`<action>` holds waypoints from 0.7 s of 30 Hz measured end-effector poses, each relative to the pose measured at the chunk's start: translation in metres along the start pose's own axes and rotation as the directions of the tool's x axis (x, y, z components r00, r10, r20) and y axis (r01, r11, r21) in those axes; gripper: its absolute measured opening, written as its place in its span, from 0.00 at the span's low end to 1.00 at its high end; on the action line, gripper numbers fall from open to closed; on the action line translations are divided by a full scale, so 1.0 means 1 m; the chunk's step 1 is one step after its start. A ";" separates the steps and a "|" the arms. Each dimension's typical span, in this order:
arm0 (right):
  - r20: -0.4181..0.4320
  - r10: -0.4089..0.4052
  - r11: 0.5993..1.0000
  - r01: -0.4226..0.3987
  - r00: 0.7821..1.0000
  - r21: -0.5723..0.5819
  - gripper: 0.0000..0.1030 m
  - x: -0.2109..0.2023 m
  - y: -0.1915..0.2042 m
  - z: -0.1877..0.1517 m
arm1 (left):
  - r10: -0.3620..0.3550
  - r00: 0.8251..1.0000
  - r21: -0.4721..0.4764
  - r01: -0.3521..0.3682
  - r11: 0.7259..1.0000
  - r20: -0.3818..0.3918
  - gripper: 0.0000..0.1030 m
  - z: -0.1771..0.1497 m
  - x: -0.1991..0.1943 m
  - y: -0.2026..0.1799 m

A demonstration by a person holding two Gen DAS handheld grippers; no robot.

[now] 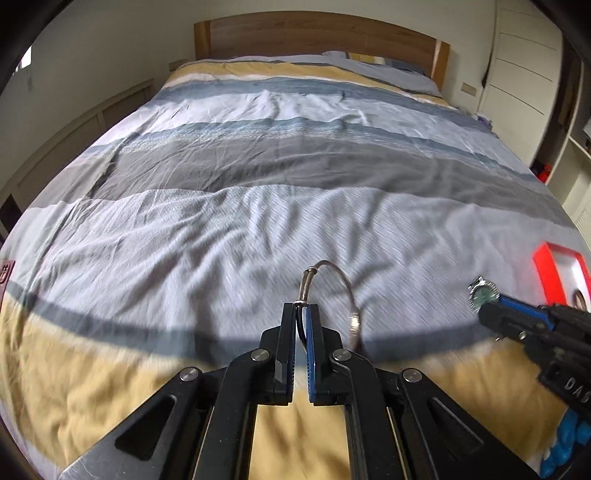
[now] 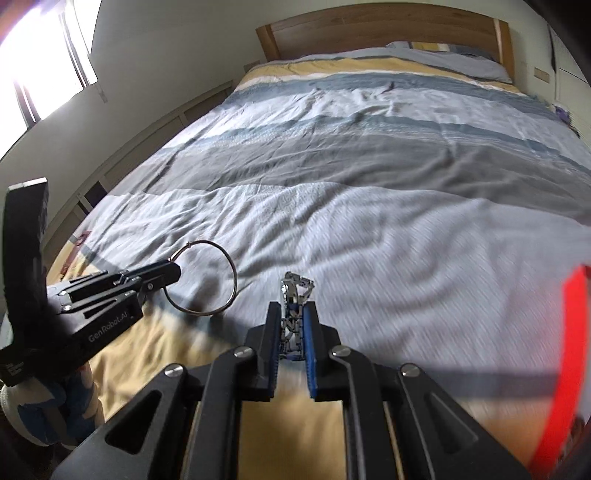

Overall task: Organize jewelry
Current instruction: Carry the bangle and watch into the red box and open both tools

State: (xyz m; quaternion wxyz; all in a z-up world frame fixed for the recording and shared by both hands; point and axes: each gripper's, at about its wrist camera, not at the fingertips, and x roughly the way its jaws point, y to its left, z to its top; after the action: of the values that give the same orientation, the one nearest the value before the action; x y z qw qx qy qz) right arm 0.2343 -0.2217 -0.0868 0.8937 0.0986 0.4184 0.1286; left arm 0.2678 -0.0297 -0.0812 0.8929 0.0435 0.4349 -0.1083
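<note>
— Two pieces are off the bed at once, nearest first: the left gripper has its jaws nearly together on the thin silver metal bangle, pinched at the rim with the hoop standing up and leaning right of the fingertips.

— And the other hand?

— The right gripper is closed on the silver link-band wristwatch. The band runs lengthwise between the jaws, along the fingers, and the case pokes out past the tips; from the left camera its greenish dial shows.

— Where does each belong?

— My guess is the red-rimmed open box with a pale lining, lying near the right edge of the striped blue, grey and yellow quilt. It sits just beyond and right of the watch, so the right gripper is plainly the nearer one. The bangle is well apart from it, to the left.

— So the watch goes first?

— Likely. The right hand needs only a short reach forward and right; the left must cross over afterwards. Something small already lies in the box, too blurred to name.

— Farther back?

— Only rumpled quilt, then the pale pillow and the wooden headboard.
</note>
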 end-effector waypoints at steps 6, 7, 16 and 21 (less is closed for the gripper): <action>0.047 -0.037 0.998 0.035 0.998 0.047 0.10 -0.060 -0.011 -0.029 | -0.018 1.000 0.059 0.017 0.998 0.020 0.03 -0.020 -0.042 -0.034; 0.054 -0.046 0.997 0.043 0.997 0.057 0.10 -0.069 -0.016 -0.033 | -0.024 0.999 0.069 0.022 0.997 0.025 0.03 -0.021 -0.049 -0.041; 0.116 -0.134 0.986 0.120 0.984 0.117 0.10 -0.146 -0.065 -0.065 | -0.090 0.994 0.158 0.081 0.984 0.055 0.03 -0.020 -0.085 -0.106; 0.132 -0.195 0.974 0.176 0.972 0.145 0.10 -0.177 -0.106 -0.076 | -0.157 0.985 0.224 0.137 0.965 0.072 0.03 -0.009 -0.099 -0.161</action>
State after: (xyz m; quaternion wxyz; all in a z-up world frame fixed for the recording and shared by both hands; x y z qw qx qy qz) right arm 0.0816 -0.3726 -0.0372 0.9213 0.1274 0.3673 0.0088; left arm 0.1646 -0.1689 -0.0056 0.8908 0.1042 0.3820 -0.2231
